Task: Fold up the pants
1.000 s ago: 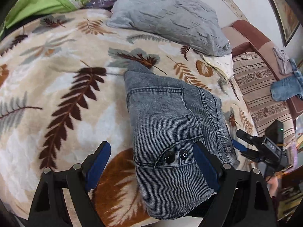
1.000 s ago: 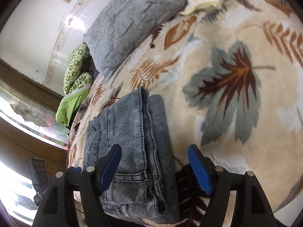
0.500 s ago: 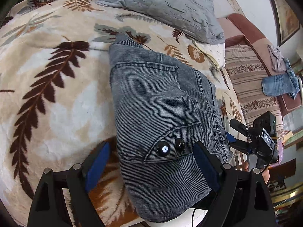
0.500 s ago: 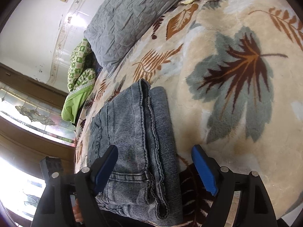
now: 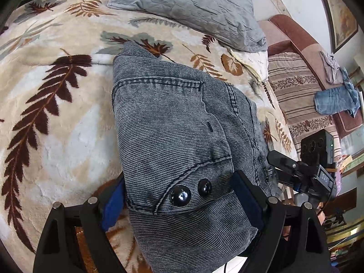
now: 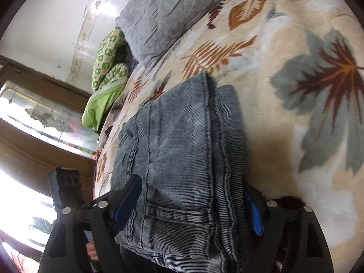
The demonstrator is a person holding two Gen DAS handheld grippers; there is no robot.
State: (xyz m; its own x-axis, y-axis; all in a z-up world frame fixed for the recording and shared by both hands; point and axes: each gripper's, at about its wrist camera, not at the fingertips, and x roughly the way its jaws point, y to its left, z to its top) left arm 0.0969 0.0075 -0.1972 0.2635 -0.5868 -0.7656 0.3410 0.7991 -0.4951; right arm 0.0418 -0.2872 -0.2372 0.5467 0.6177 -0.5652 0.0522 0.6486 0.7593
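Note:
Grey-blue corduroy pants (image 5: 173, 136) lie folded in a compact bundle on the leaf-patterned blanket (image 5: 56, 113). Two black buttons show near the waistband. My left gripper (image 5: 179, 202) is open, its blue-padded fingers either side of the bundle's near end, which fills the gap. My right gripper (image 6: 193, 207) is also open, straddling the pants (image 6: 186, 150) at their belt-loop end. The right gripper also shows in the left wrist view (image 5: 302, 173), at the bundle's right side.
A grey pillow (image 5: 193, 6) lies at the head of the bed. A green quilt (image 6: 107, 68) is bunched by the window. A striped sofa (image 5: 302, 95) with blue jeans (image 5: 336, 100) on it stands beside the bed.
Both grippers have moved forward onto the folded pants. The bundle now sits between the fingers of each, where before the pads stood short of it.

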